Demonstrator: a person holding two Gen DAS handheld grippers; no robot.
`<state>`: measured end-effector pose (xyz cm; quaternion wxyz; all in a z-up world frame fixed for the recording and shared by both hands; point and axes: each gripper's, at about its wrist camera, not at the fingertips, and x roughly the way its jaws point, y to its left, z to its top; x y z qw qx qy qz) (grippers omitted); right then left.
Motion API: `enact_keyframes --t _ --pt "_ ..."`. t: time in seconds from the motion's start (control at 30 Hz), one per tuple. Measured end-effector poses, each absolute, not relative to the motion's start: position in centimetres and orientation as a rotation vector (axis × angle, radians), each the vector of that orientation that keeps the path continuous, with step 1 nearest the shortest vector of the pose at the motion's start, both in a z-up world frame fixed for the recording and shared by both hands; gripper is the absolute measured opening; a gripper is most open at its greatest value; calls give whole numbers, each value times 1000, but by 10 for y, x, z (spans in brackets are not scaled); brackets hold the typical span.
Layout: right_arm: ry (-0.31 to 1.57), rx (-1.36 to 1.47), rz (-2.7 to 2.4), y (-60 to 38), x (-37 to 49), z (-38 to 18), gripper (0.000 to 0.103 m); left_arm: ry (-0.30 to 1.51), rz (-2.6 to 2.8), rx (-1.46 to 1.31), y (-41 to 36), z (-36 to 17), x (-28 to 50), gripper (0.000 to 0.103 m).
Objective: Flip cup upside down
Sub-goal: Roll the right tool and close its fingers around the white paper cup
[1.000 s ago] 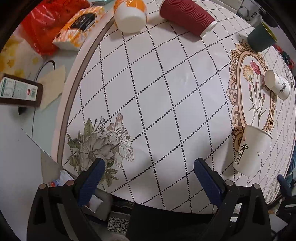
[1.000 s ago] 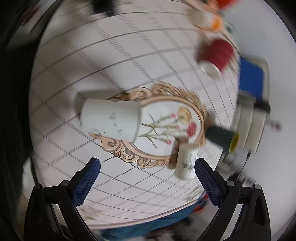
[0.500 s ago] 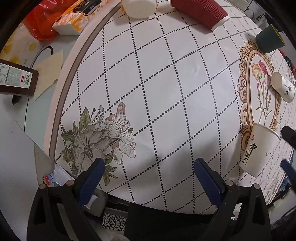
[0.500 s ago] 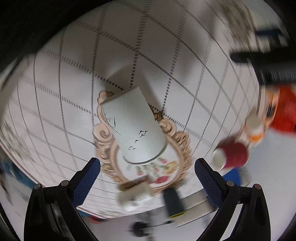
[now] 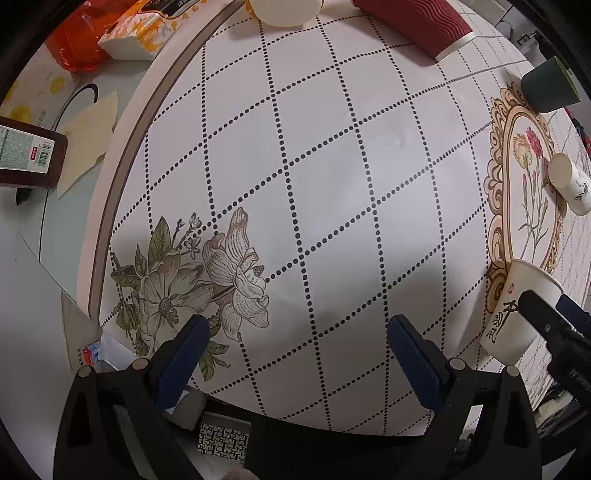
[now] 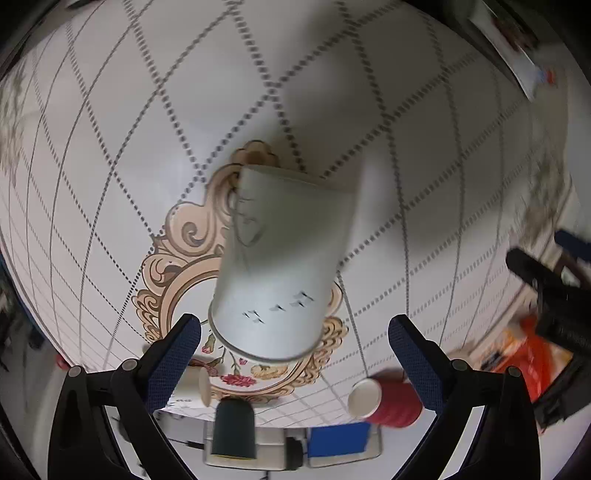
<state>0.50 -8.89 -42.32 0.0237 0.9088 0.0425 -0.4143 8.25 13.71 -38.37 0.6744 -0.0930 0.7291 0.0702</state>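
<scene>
Both claws wide apart and empty; white paper cup standing on the desk.

We find the white paper cup [image 6: 277, 266] at centre frame in the right wrist view, on the ornate frame print of the desk [image 6: 110, 129], ahead of the right claw [image 6: 293, 332], whose fingers do not touch it. In the left wrist view the cup [image 5: 517, 310] stands at the lower right edge, the left claw [image 5: 297, 332] over bare cloth. We note a red cup [image 5: 413, 22] lying at top.
</scene>
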Motion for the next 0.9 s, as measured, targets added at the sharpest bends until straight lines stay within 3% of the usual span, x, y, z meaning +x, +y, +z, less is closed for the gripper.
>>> enact_keyframes --t 0.37,0.77,0.9 --pt "138 2742 -1329 -98 -5 -439 96 1662 142 -192 131 -393 91 99" --pt "119 2773 -1314 -99 -1 -449 72 1666 122 -172 111 -397 105 99" --pt "79 2794 -1332 -98 -1 -450 71 1665 121 -166 108 -396 105 99"
